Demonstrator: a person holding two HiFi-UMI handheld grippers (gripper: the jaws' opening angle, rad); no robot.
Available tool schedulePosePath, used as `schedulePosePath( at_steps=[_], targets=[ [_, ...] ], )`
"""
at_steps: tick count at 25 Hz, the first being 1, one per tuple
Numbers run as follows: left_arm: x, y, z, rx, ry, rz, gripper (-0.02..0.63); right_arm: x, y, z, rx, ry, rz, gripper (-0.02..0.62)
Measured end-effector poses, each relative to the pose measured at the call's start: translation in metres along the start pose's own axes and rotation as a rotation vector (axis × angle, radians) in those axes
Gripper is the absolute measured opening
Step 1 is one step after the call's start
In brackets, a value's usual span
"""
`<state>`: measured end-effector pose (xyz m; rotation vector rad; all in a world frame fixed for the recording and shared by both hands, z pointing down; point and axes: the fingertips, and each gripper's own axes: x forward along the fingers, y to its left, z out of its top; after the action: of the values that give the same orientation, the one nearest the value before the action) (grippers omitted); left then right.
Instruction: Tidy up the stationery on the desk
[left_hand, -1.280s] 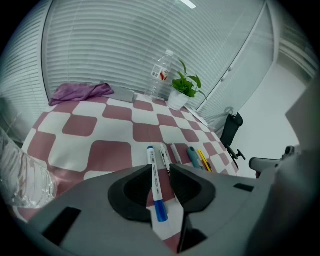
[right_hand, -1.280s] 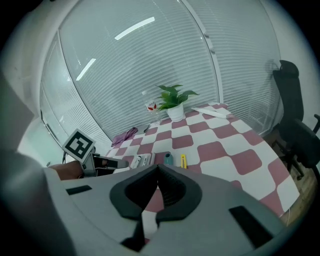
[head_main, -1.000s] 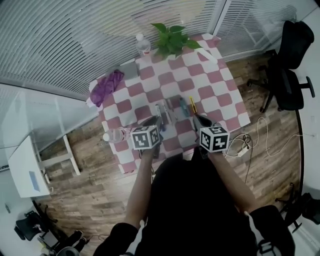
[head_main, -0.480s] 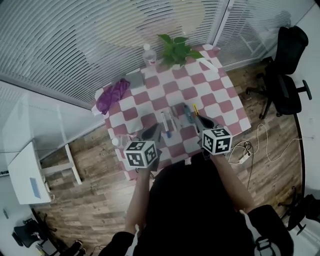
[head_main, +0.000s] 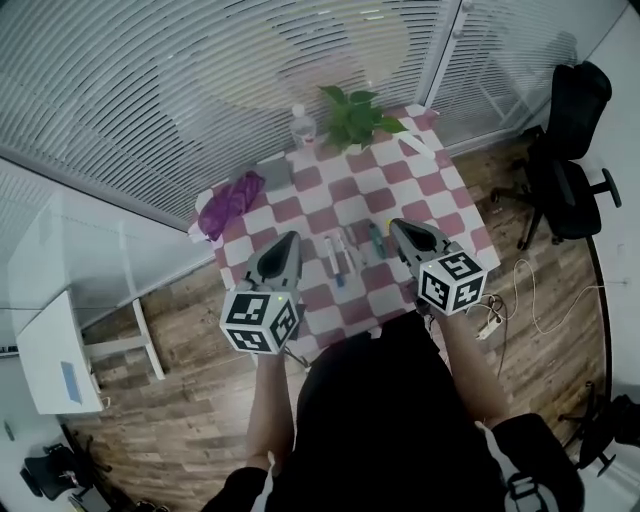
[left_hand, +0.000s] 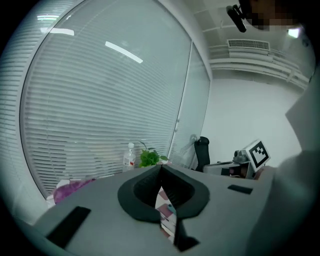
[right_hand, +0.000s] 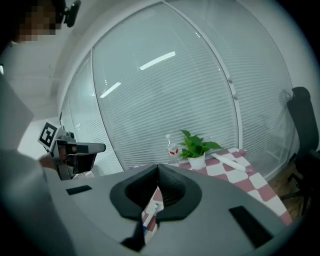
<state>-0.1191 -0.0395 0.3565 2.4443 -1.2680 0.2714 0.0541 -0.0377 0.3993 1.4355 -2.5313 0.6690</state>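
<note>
Head view: left gripper (head_main: 287, 240) jaws just closed, touching, empty; right gripper (head_main: 399, 226) jaws likewise together, empty. Loose pens and markers (head_main: 340, 258) lying on pink-and-white checked desk (head_main: 400, 185), below and between both jaws. Risk: pens knocked off desk edge if lowered shut; reopen first.

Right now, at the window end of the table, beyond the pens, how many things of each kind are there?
Bottle: 1
Potted plant: 1
Purple cloth: 1
Grey pad: 1
White strip: 1
Total: 5
</note>
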Motion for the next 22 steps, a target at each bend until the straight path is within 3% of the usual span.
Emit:
schedulePosePath(
  at_steps=[5, 13, 22],
  targets=[
    [0.002, 0.002, 0.035, 0.042, -0.047, -0.003, 0.032, 0.000, 0.018, 0.052, -0.091, -0.089, 0.072, 0.021],
    [-0.002, 0.010, 0.083, 0.092, -0.108, 0.011, 0.032, -0.006, 0.030, 0.114, -0.175, -0.200, 0.117, 0.020],
    [-0.006, 0.013, 0.093, 0.097, -0.125, 0.004, 0.032, -0.013, 0.038, 0.122, -0.226, -0.200, 0.133, 0.020]
  ],
)
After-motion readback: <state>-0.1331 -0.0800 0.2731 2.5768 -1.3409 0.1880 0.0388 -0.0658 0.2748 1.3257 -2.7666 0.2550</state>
